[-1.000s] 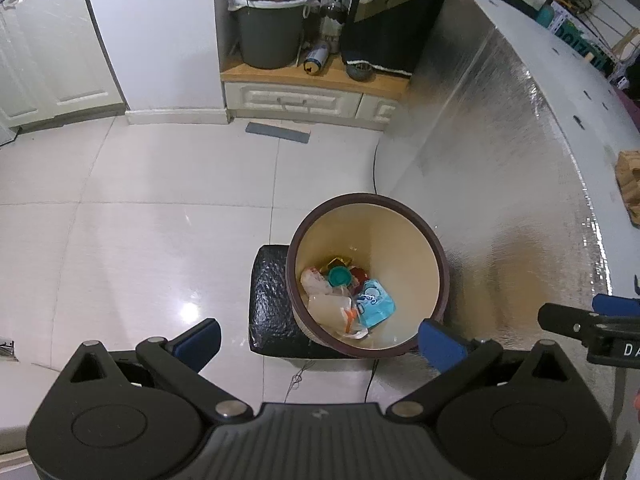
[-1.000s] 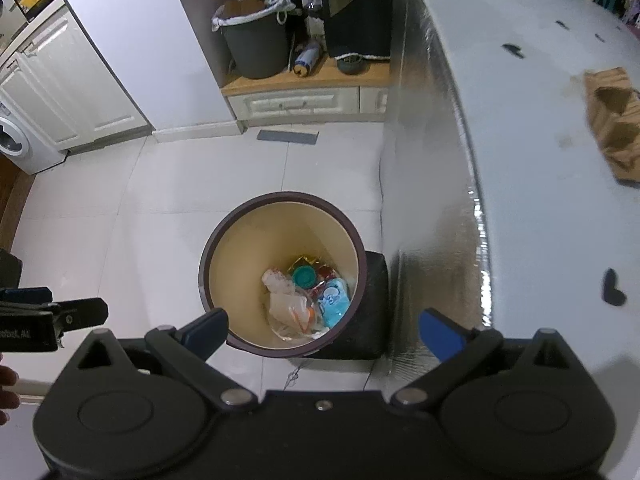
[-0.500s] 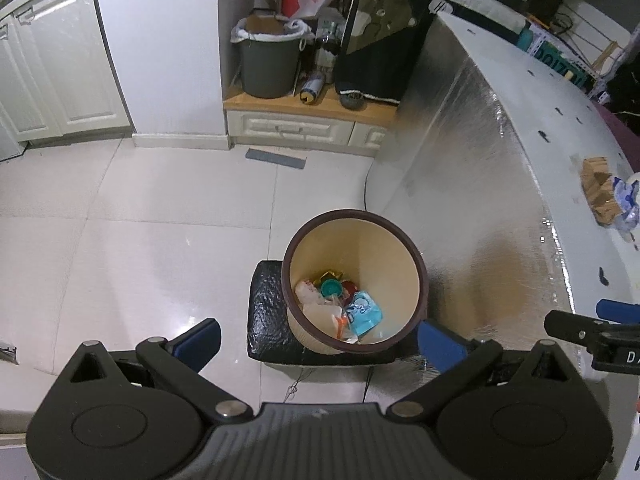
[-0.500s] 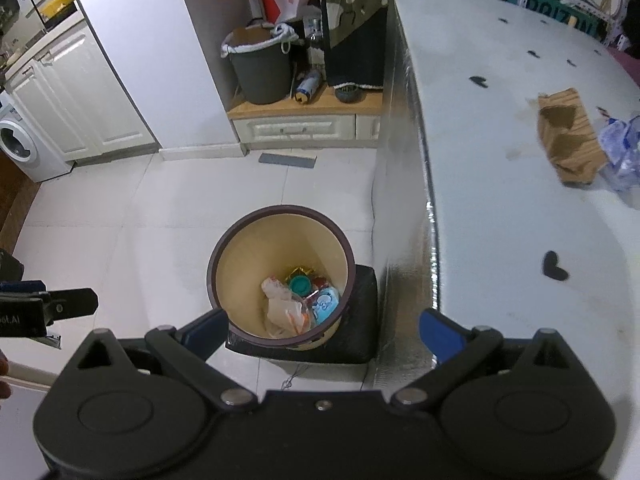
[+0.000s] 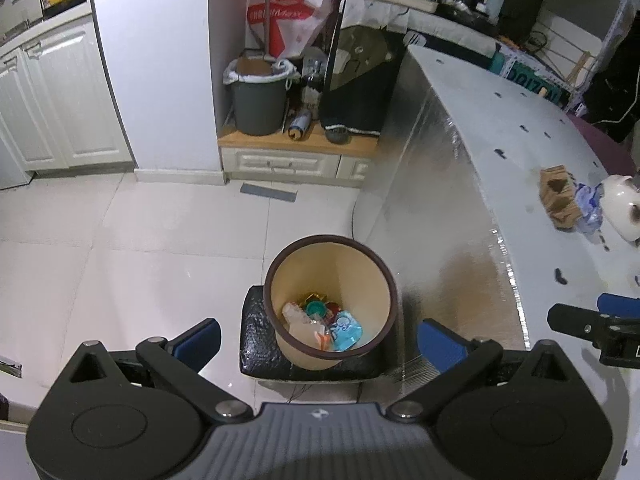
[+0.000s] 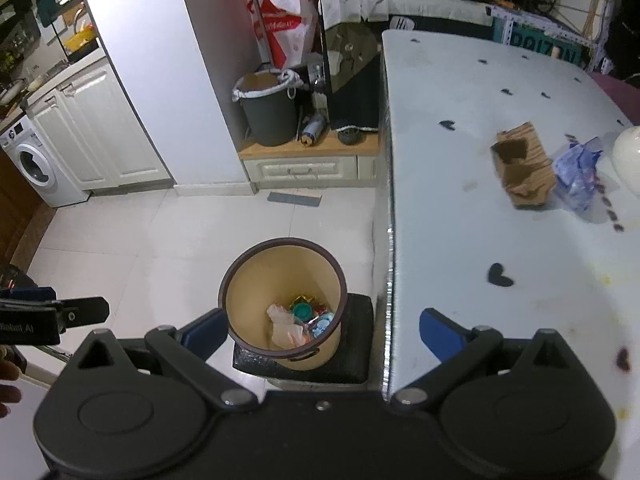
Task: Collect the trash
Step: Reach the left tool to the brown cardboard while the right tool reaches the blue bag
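Note:
A beige trash bin with a dark brown rim (image 5: 280, 276) (image 6: 240, 276) stands on a black stool beside the table and holds several pieces of trash (image 5: 324, 324) (image 6: 298, 322). My left gripper (image 5: 318, 340) is open and empty, high above the bin. My right gripper (image 6: 320, 330) is open and empty, above the bin and the table edge. On the white table (image 6: 460, 208) lie a brown cardboard piece (image 6: 524, 164) (image 5: 558, 196) and a crumpled blue plastic wrapper (image 6: 580, 172) (image 5: 588, 204).
A white rounded object (image 6: 628, 160) (image 5: 620, 208) sits at the table's right edge. The table's side is silver foil (image 5: 432, 208). At the back stand a grey lined bucket (image 5: 258, 96), a red and white bag (image 5: 288, 12), white cabinets (image 5: 52, 100) and a washing machine (image 6: 36, 164).
Both grippers have risen and drawn back from the bin. The bin looks smaller, and the cardboard, the wrapper and the white object have come into view. Both stay open.

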